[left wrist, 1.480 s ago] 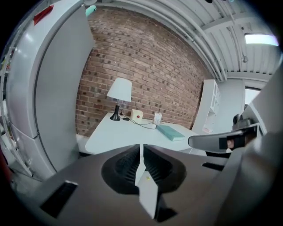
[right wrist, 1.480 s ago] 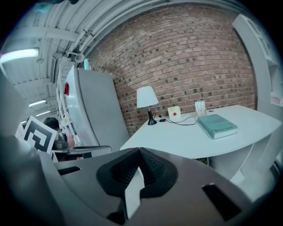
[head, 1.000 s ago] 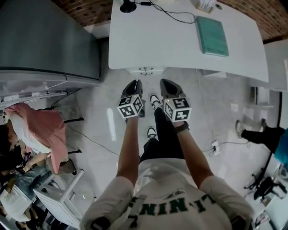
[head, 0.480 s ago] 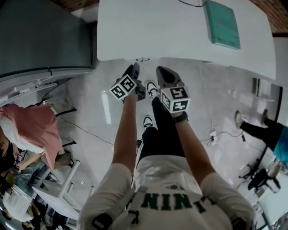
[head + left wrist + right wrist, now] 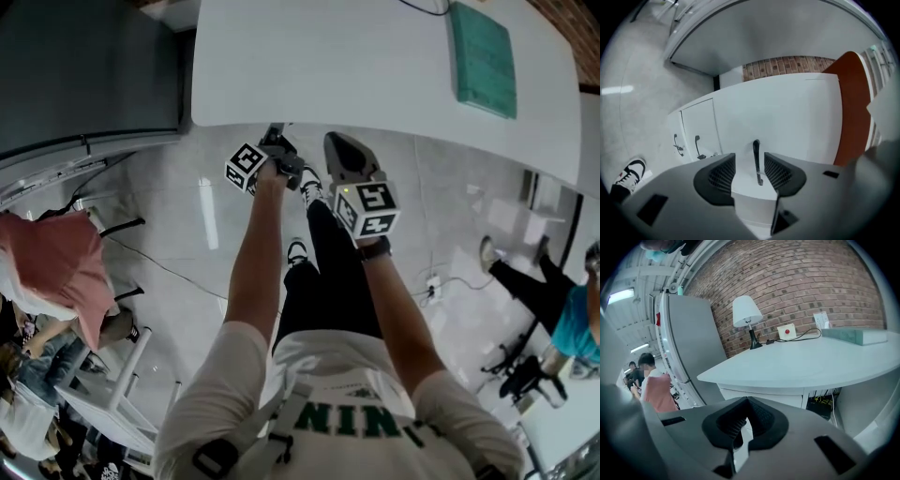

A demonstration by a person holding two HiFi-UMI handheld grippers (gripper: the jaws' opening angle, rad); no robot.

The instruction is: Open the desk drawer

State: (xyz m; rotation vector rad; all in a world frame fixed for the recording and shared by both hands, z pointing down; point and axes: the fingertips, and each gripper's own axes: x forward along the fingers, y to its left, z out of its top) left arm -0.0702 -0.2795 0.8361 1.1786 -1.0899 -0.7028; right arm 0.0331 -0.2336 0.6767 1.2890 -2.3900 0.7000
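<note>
the left gripper (image 5: 749, 160) is held up to the desk drawer (image 5: 787, 124) beneath the white tabletop (image 5: 356, 66). its jaws have just been opening and are spread wide, with the dark drawer handle (image 5: 757, 152) framed between them, untouched. the right gripper (image 5: 746, 414) is seen closed and empty, just short of the tabletop edge.

White is seen on the desk (image 5: 356, 66) and its drawer front (image 5: 745, 183); black on the drawer handle (image 5: 757, 161). A teal book (image 5: 483, 56) is shown. Red-brown brick is patterned across the wall (image 5: 787, 282). Black-and-white square markers are carried on the cube (image 5: 367, 208) of the right gripper (image 5: 336, 142). The lampshade (image 5: 746, 310) is rendered white, the floor (image 5: 187, 244) pale grey.
</note>
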